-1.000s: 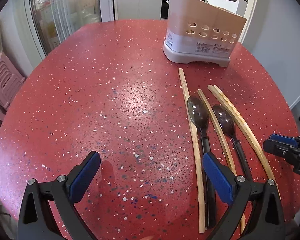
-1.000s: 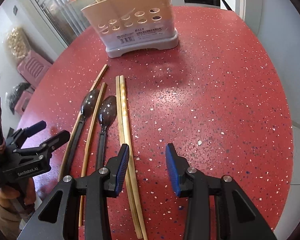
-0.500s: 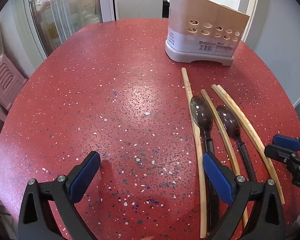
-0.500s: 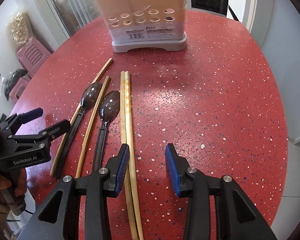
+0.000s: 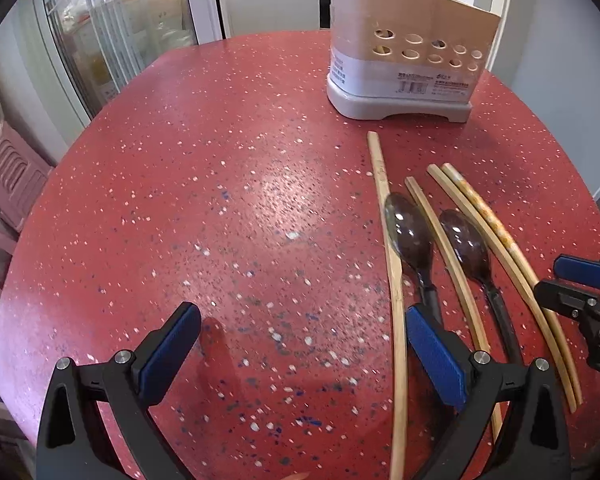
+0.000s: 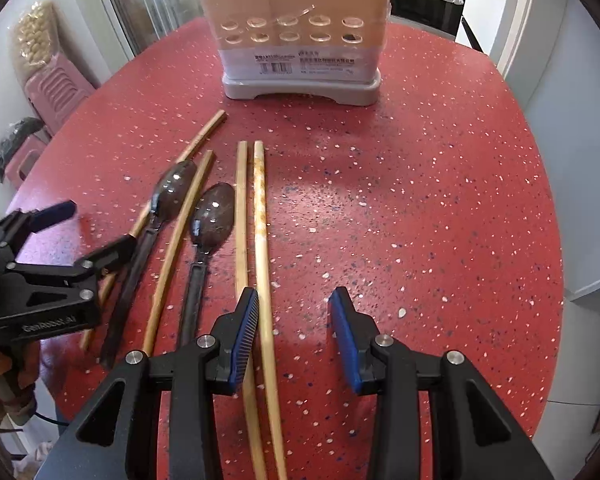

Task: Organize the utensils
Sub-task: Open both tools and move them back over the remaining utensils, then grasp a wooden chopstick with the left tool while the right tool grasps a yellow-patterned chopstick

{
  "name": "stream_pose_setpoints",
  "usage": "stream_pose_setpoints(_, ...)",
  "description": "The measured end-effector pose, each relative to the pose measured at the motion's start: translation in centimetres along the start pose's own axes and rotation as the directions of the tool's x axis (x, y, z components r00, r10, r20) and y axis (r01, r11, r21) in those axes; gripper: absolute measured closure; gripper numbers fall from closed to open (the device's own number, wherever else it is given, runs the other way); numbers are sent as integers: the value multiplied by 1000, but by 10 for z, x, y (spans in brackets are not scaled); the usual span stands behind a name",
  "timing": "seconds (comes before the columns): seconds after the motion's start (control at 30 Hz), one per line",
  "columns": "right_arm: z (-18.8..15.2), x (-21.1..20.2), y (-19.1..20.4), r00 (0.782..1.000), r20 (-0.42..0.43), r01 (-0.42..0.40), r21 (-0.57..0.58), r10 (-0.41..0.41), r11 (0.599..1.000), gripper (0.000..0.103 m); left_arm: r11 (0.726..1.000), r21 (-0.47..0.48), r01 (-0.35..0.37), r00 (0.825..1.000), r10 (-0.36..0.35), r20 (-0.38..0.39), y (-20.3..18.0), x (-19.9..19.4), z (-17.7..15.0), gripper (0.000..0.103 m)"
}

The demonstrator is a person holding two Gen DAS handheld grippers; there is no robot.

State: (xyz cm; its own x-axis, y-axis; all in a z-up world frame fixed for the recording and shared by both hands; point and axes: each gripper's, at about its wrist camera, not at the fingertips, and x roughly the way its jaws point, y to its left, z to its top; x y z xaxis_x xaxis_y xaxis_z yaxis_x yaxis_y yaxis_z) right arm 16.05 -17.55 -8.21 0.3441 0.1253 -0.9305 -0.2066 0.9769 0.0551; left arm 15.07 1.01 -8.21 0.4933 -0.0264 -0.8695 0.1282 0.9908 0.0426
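Several bamboo chopsticks and two dark spoons lie on the red speckled table. In the left wrist view, one chopstick runs just inside the right finger of my left gripper, which is wide open and holds nothing. A dark spoon lies beside it. In the right wrist view, my right gripper is open over the table; a chopstick pair passes by its left finger, one stick inside the gap. The second spoon lies left of the pair. The beige utensil holder stands behind.
The holder has round holes in its front wall and some utensils inside. The right gripper shows at the right edge of the left wrist view. Pink plastic stools stand beyond the table's left side. A glass door is behind.
Both views have shifted: the utensils and holder now sit a little further right in each frame. The right gripper rolled slightly, and the chopstick pair now runs straighter under its left finger.
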Motion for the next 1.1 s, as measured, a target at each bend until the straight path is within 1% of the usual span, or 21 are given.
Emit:
stream_pose_setpoints(0.03,2,0,1,1000,5,8,-9,-8,1000,62,1000,2,-3,1000,3,-2,1,2,3,0)
stream_pose_setpoints(0.17,11,6,7,1000,-19,23,-52,-24,998,62,1000,18,-14,1000,14,-8,1,6,15,0)
stream_pose_setpoints(0.27,20,11,12,998,-47,26,-82,-30,996,62,999,50,-5,1000,6,-19,-2,11,25,0)
stream_pose_setpoints(0.37,30,15,14,996,-83,18,-97,-26,995,62,994,109,6,999,-3,-33,-9,15,40,0)
stream_pose_setpoints(0.43,34,16,15,994,-103,16,-109,-27,994,62,991,133,33,999,-27,-42,-11,17,47,0)
stream_pose_setpoints(0.57,41,19,14,991,-134,9,-117,-25,993,62,986,147,78,996,-70,-62,-11,21,56,0)
stream_pose_setpoints(0.67,46,22,12,989,-142,9,-119,-26,993,62,984,138,113,992,-103,-75,-6,25,62,0)
stream_pose_setpoints(0.73,47,23,14,988,-149,13,-124,-31,992,63,983,130,130,989,-119,-90,-2,27,66,0)
stream_pose_setpoints(0.83,50,22,15,986,-161,14,-126,-34,992,65,980,143,136,987,-123,-101,-2,27,70,0)
stream_pose_setpoints(0.87,51,22,15,986,-165,11,-124,-32,992,66,979,150,139,987,-124,-103,-4,26,69,1)
stream_pose_setpoints(0.9,54,24,18,986,-167,12,-124,-32,992,74,978,158,139,987,-123,-106,-6,25,70,2)
stream_pose_setpoints(0.93,55,23,17,985,-169,6,-124,-27,992,83,976,166,137,987,-120,-109,-8,25,71,4)
stream_pose_setpoints(0.97,55,24,17,985,-171,-2,-125,-19,992,95,975,175,135,987,-117,-111,-12,25,70,6)
stream_pose_setpoints(1.0,55,23,16,984,-177,-12,-118,-9,993,95,973,184,137,986,-117,-116,-15,24,71,7)
stream_pose_setpoints(1.07,53,24,15,986,-169,-17,-116,-3,993,95,969,197,148,984,-123,-132,-22,23,74,13)
stream_pose_setpoints(1.1,52,24,14,987,-164,-22,-111,3,994,95,968,205,147,983,-121,-137,-27,20,69,15)
